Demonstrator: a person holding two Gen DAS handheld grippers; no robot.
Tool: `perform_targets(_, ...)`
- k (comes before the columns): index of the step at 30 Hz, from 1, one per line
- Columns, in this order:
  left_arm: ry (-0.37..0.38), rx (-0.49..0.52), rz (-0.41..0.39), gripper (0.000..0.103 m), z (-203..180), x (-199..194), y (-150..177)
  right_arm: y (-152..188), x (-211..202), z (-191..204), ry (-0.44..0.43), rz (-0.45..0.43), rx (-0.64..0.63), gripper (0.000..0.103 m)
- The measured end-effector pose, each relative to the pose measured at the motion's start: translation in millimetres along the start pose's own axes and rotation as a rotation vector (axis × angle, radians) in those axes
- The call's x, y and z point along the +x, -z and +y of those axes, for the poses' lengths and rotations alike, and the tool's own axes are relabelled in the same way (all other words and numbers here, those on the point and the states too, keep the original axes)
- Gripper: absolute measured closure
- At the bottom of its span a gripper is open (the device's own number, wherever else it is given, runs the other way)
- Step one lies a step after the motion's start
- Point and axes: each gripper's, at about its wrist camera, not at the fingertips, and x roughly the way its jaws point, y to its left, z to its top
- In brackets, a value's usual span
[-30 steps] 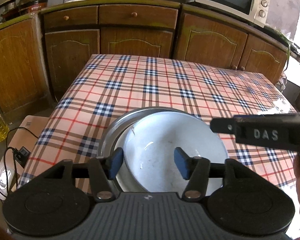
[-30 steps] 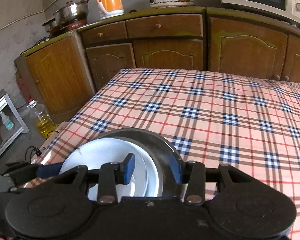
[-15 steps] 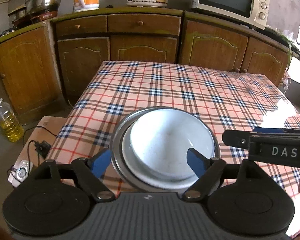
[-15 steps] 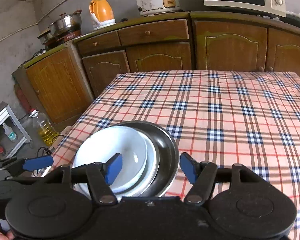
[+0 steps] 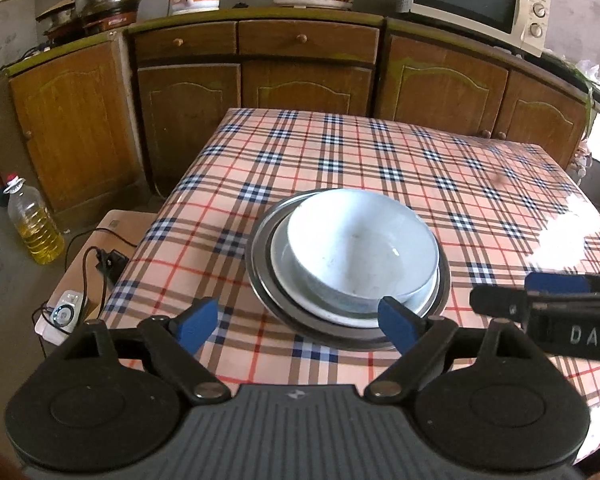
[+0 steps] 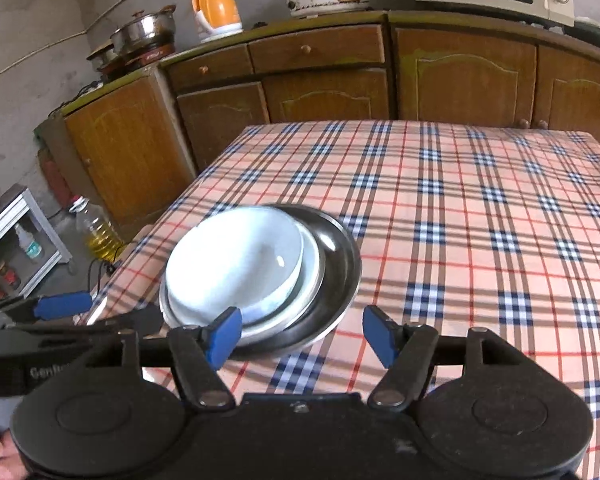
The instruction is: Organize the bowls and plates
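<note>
1. Stack sits near the front left corner of the table: white bowl inside a white plate, both inside a steel dish
2. Left gripper: jaws spread wide, holding nothing, just short of the stack's near rim
3. Right gripper: jaws also apart and empty, at the dish's near edge
4. Oil bottle stands on the floor left of the table
</note>
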Motion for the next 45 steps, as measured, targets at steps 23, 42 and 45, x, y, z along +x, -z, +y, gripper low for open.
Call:
perform_targets(23,0.002,-0.018,0.019,0.013,4.3,1.4,4.8,5.6,7.2,2.8,-0.029,0.033,-0.015,0.023)
perform_targets(42,0.003,-0.022,0.033,0.013,2.0,10.1,6.0,8.9,17.0,3.4,-0.042,0.053,-0.008,0.023)
perform_targets(45,0.004,-0.023,0.033,0.013,1.9,10.6,5.8,9.0,18.8,3.1,-0.045,0.055,-0.006,0.023)
